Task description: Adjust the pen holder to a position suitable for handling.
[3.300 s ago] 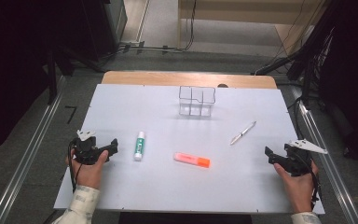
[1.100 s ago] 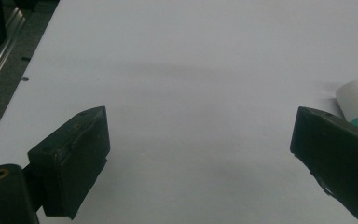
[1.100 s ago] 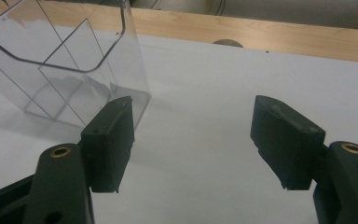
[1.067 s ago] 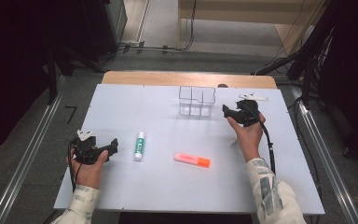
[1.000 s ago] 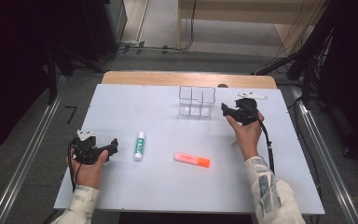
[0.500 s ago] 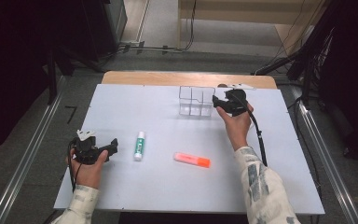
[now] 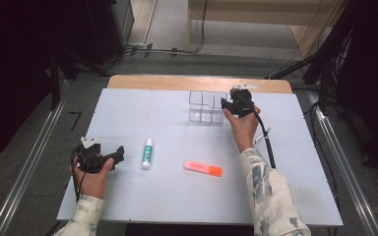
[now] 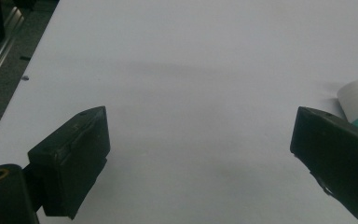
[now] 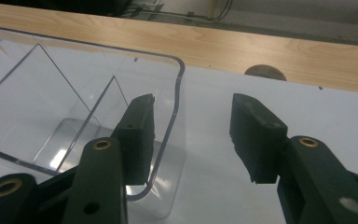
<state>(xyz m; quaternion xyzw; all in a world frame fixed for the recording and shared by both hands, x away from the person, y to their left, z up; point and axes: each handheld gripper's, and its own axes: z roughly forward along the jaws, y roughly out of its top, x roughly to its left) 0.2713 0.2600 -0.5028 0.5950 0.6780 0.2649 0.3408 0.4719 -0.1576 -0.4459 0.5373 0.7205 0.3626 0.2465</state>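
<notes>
Right gripper [image 9: 193, 135] near the tabletop's far edge, jaws closing astride the clear organizer's [image 9: 177, 84] end wall, not yet gripping; left gripper [image 8: 200, 154] open, empty

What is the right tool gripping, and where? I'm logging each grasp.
Nothing yet. The right tool has just been closing astride the end wall of the clear organizer; its pads aren't yet pressing it.

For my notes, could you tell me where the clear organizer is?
In the high view, the clear organizer stands at the table's far edge, right of centre, its right wall between the right gripper's jaws.
</notes>
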